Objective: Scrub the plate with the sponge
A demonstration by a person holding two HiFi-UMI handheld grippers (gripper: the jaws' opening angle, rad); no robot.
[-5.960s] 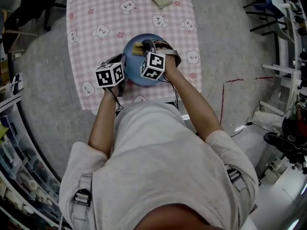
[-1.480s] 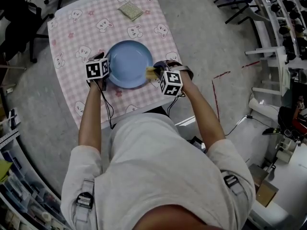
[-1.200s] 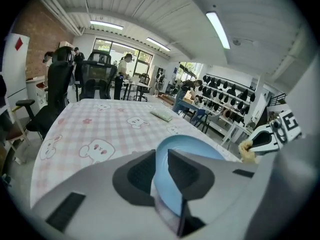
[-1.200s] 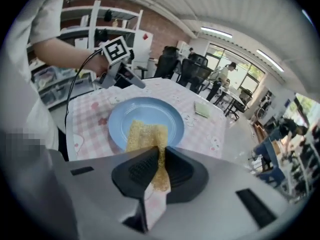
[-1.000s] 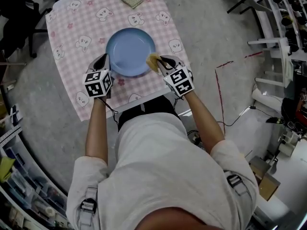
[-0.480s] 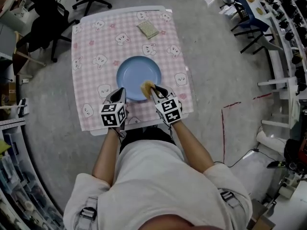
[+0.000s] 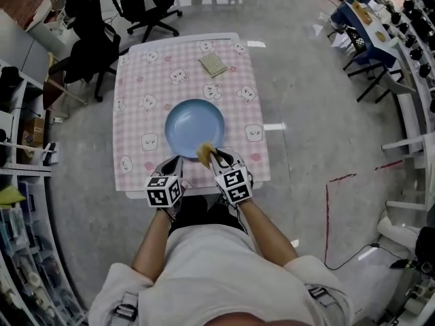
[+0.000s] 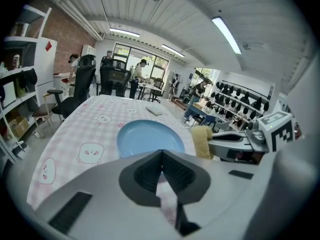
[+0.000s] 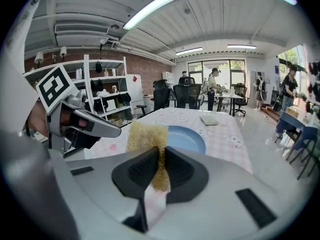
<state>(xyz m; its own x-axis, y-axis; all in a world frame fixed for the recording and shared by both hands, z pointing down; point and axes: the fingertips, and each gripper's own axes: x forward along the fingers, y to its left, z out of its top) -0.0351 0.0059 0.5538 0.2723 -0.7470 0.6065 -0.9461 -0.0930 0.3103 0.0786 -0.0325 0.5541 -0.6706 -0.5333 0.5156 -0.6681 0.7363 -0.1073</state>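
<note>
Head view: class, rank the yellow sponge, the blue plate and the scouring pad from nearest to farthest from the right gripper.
1. Yellow sponge: clamped in the right gripper.
2. Blue plate: just ahead, middle of the table.
3. Scouring pad: far end, beyond the plate.

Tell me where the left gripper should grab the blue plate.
Probably pinch the near-left rim, coming in low from the near side. The plate lies flat, so only its raised lip offers a hold, and that arc is closest to the left gripper, clear of the sponge.
</note>
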